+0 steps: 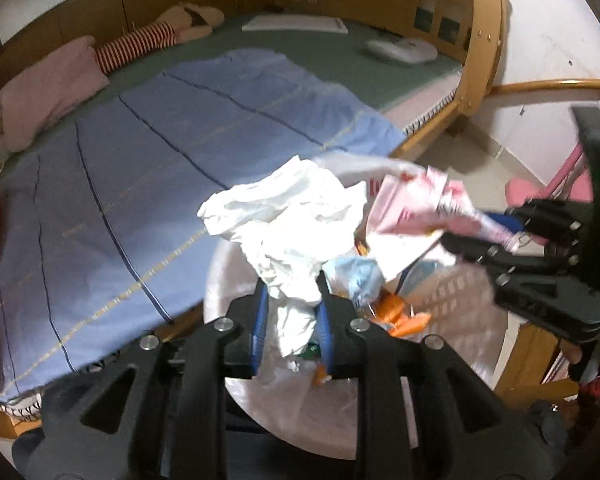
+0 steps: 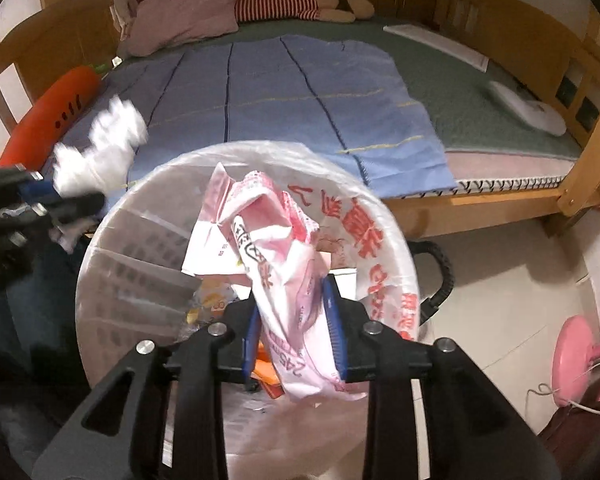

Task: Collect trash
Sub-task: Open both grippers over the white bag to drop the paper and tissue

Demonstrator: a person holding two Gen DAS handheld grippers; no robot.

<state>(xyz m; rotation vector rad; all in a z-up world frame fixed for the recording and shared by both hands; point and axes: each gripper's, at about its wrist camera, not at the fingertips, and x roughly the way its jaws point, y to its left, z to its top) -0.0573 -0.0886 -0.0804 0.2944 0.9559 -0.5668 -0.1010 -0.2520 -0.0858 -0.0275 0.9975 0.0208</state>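
A crumpled white tissue [image 1: 288,220] sticks up from my left gripper [image 1: 292,308], which is shut on it. It hangs over the near rim of a white bin [image 1: 460,288] lined with a clear bag; orange and blue wrappers lie inside. A pink printed wrapper [image 2: 284,248] sits between the blue pads of my right gripper [image 2: 294,328], which touch it on both sides, above the bin [image 2: 120,220]. In the left wrist view the right gripper [image 1: 516,236] comes in from the right with the pink wrapper [image 1: 412,212]. In the right wrist view the left gripper [image 2: 60,200] and its tissue [image 2: 104,148] are blurred at the left.
Behind the bin stands a wooden bed [image 2: 572,196] with a blue sheet [image 2: 292,100], a green mat [image 2: 460,80], a pink pillow [image 2: 180,16], a striped plush [image 2: 276,6] and an orange carrot plush [image 2: 48,112]. A pink stand [image 2: 572,364] and a black handle [image 2: 440,280] are on the tiled floor.
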